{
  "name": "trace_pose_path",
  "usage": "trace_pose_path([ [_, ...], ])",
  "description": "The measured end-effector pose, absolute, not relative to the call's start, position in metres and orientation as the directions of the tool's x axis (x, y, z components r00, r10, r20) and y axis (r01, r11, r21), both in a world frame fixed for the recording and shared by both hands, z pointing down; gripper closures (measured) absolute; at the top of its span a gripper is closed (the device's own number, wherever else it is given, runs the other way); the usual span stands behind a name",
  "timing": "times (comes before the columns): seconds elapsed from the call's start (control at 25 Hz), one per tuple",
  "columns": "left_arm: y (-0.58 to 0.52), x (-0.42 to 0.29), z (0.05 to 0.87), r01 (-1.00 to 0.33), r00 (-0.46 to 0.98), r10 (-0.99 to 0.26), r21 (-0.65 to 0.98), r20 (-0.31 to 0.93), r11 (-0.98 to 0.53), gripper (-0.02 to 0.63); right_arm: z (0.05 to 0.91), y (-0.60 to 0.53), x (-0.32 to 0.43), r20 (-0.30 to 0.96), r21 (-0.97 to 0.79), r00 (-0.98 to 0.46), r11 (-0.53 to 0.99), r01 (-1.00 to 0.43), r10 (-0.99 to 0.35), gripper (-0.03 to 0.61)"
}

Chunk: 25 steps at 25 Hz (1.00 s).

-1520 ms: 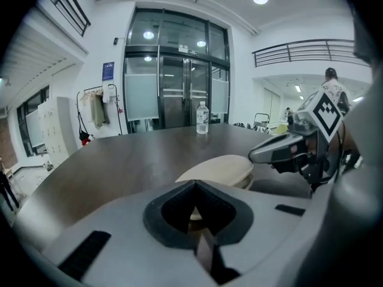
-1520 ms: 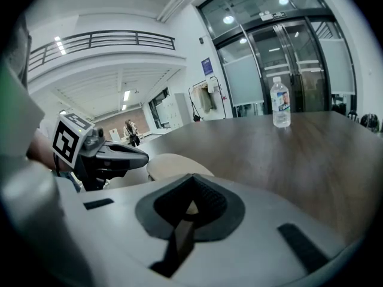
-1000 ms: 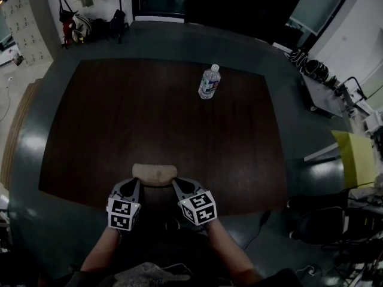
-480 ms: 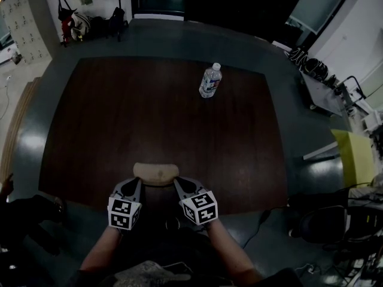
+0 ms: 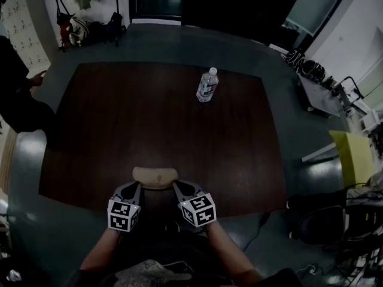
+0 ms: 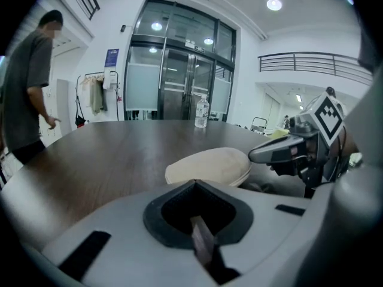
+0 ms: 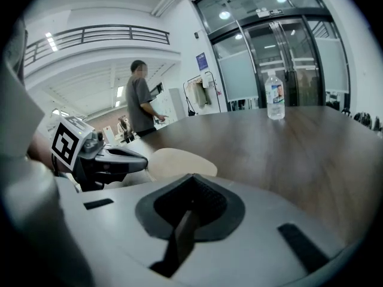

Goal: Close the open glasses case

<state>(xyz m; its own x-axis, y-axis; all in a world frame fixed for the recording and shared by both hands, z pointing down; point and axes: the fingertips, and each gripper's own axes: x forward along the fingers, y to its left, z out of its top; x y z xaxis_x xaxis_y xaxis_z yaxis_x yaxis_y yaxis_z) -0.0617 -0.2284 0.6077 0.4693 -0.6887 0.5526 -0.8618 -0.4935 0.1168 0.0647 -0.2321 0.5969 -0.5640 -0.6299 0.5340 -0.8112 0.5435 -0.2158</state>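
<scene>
A beige glasses case (image 5: 155, 176) lies near the front edge of the dark wooden table (image 5: 149, 118). Its lid rests down on the base, with only a thin seam showing. My left gripper (image 5: 133, 188) sits just left of the case and my right gripper (image 5: 178, 188) just right of it, both tips close to its near side. In the left gripper view the case (image 6: 209, 166) lies just beyond the left gripper (image 6: 194, 184), with the right gripper (image 6: 287, 151) beside it. The right gripper view has the case (image 7: 176, 162) ahead of the right gripper (image 7: 191, 178). Both grippers look shut and empty.
A clear water bottle (image 5: 207, 85) stands at the table's far side. A person in dark clothes (image 5: 18, 94) stands at the table's left edge. A yellow chair (image 5: 353, 157) and cluttered gear are to the right. Glass doors (image 6: 179, 82) lie beyond the table.
The person beside the table has walked from its near left corner towards its far left. Both grippers and the case have barely moved.
</scene>
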Motion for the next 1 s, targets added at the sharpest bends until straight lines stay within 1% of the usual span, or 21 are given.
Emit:
trace_pose_path([
  [0.08, -0.228, -0.062, 0.609, -0.864, 0.480, -0.688, 0.157, 0.545, -0.479, 0.604, 0.595, -0.230, 0.064, 0.530, -0.210, -0.574, 0.558, -0.802, -0.625, 0.589],
  [0.2, -0.226, -0.065, 0.608, -0.859, 0.500, -0.674, 0.215, 0.544, -0.464, 0.604, 0.582, -0.226, 0.063, 0.486, -0.236, -0.605, 0.572, -0.786, -0.631, 0.589],
  [0.28, -0.225, -0.068, 0.607, -0.861, 0.487, -0.669, 0.181, 0.561, -0.475, 0.604, 0.575, -0.223, 0.069, 0.469, -0.237, -0.602, 0.565, -0.791, -0.646, 0.589],
  [0.4, -0.224, -0.072, 0.598, -0.878, 0.447, -0.697, 0.124, 0.561, -0.463, 0.604, 0.572, -0.219, 0.086, 0.458, -0.242, -0.575, 0.527, -0.814, -0.678, 0.589],
  [0.6, -0.205, -0.065, 0.578, -0.892, 0.432, -0.738, 0.122, 0.519, -0.436, 0.604, 0.585, -0.194, 0.105, 0.453, -0.280, -0.553, 0.477, -0.833, -0.699, 0.589],
  [0.84, -0.182, -0.042, 0.575, -0.876, 0.458, -0.722, 0.125, 0.519, -0.467, 0.604, 0.597, -0.154, 0.112, 0.461, -0.320, -0.562, 0.462, -0.827, -0.687, 0.589],
  [1.0, -0.174, -0.023, 0.571, -0.867, 0.485, -0.710, 0.170, 0.511, -0.469, 0.604, 0.594, -0.145, 0.127, 0.475, -0.315, -0.536, 0.435, -0.844, -0.698, 0.589],
])
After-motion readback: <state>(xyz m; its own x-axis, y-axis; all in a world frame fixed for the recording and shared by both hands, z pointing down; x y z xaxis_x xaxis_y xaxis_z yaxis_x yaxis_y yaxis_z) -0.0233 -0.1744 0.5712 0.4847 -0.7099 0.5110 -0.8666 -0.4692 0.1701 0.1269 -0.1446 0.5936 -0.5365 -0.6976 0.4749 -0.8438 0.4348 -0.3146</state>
